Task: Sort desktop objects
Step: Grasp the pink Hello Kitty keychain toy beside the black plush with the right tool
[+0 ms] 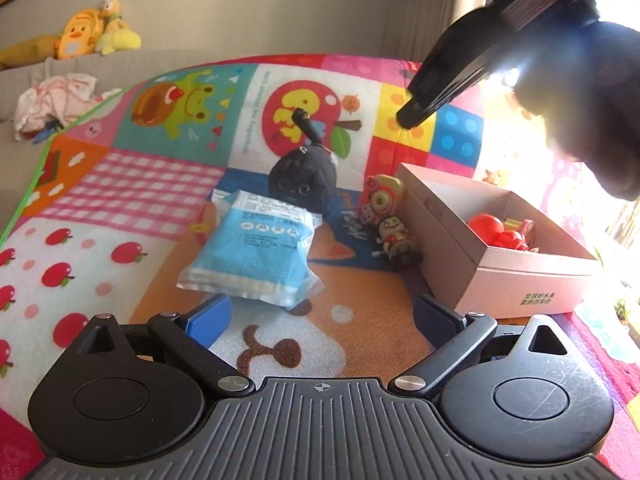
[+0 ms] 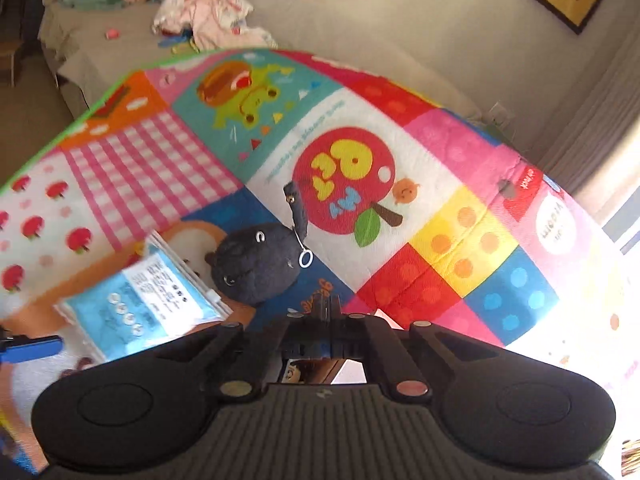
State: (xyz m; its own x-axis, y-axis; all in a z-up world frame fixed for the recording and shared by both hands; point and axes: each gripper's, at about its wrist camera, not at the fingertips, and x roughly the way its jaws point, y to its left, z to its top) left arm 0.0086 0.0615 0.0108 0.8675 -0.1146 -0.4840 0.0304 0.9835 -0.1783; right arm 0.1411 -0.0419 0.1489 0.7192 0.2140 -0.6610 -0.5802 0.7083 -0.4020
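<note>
Here, the biggest thing is the colourful play mat (image 1: 160, 184), printed with apples, a frog and a pink check pattern; it carries all the objects. Behind it stands a grey sofa (image 1: 36, 76) with yellow plush toys (image 1: 92, 32) and crumpled pink clothes (image 1: 56, 100).

On the right side of the mat sits a pink cardboard box (image 1: 520, 280), open on top, with red toys (image 1: 500, 234) inside. Just beside its left wall lie two small wind-up figures (image 1: 388, 216) — one close behind the other. Near the middle lies a blue plastic packet (image 1: 256, 252), and a black cat plush (image 1: 304, 176) with a raised tail is directly behind it, seeming to touch its far edge.

The left gripper (image 1: 320, 316) hangs low over the mat with its blue pads spread wide and nothing between them; the packet is just in front of it. The right gripper (image 2: 330, 308) is raised over the mat, near the cat plush — its fingers are pressed together, and I see nothing held between them. In the left view it appears dark and blurred above the box.
</note>
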